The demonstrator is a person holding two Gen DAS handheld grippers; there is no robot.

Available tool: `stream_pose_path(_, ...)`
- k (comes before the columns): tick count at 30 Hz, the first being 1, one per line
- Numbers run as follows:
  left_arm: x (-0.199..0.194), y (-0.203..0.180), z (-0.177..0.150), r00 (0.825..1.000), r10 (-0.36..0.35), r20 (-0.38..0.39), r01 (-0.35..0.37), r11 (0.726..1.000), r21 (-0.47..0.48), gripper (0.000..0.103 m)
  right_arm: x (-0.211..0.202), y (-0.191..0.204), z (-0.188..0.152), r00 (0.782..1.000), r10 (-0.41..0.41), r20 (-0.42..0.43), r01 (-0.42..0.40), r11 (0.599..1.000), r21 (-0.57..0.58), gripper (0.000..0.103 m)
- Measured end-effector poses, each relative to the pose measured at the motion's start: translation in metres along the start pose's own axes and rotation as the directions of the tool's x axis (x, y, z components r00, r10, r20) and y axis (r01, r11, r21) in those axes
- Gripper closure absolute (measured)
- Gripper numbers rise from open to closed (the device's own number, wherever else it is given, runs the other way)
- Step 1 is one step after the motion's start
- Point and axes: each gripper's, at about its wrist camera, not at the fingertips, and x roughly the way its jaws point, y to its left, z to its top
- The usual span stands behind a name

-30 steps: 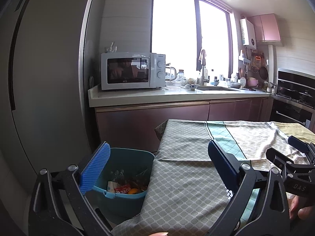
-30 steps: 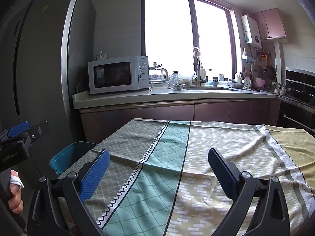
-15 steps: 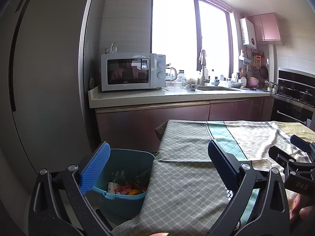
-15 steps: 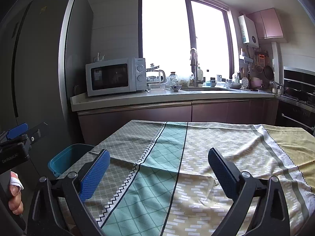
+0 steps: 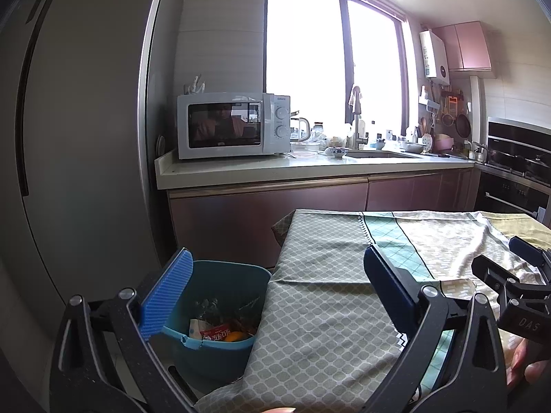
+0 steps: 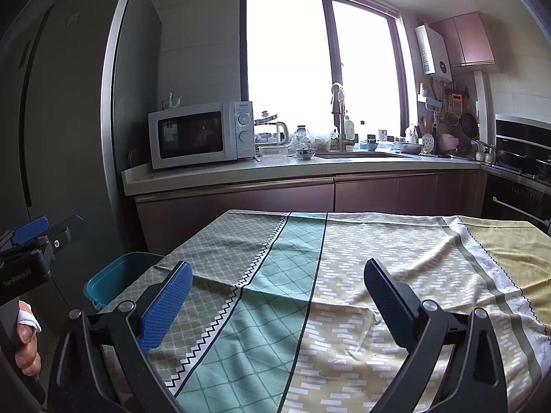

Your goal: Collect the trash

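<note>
A teal trash bin (image 5: pixel 220 340) stands on the floor at the table's left edge; inside lie a red wrapper (image 5: pixel 217 334), something orange and other scraps. Its rim (image 6: pixel 103 284) also peeks out in the right wrist view. My left gripper (image 5: pixel 277 277) hovers open and empty over the bin and the table's corner. My right gripper (image 6: pixel 277 284) is open and empty above the patterned tablecloth (image 6: pixel 344 292). Each gripper shows at the edge of the other's view: the right one (image 5: pixel 516 275), the left one (image 6: pixel 31 241). No loose trash shows on the cloth.
A tall grey fridge (image 5: pixel 75 137) fills the left side. Behind the table runs a counter (image 5: pixel 310 168) with a white microwave (image 5: pixel 234 125), a sink and dishes. An oven (image 5: pixel 516 172) stands at the right. A hand (image 6: pixel 26 344) holds the left gripper's handle.
Both views have shifted only slightly; the right gripper has drifted a little, and the bin sits a touch further left in its view. Neither gripper has taken or released anything.
</note>
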Motion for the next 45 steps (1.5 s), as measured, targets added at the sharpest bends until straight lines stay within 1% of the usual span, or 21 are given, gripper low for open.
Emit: stream_pose_path(45, 0.0076, 0.003, 0.0004, 1.0, 0.015, 0.005, -0.015, 1.0, 0.004, 0.005, 0.003, -0.0058, 0.0005, 1.0, -0.004, 0.004, 0.004, 1.0, 0.008, 0.006)
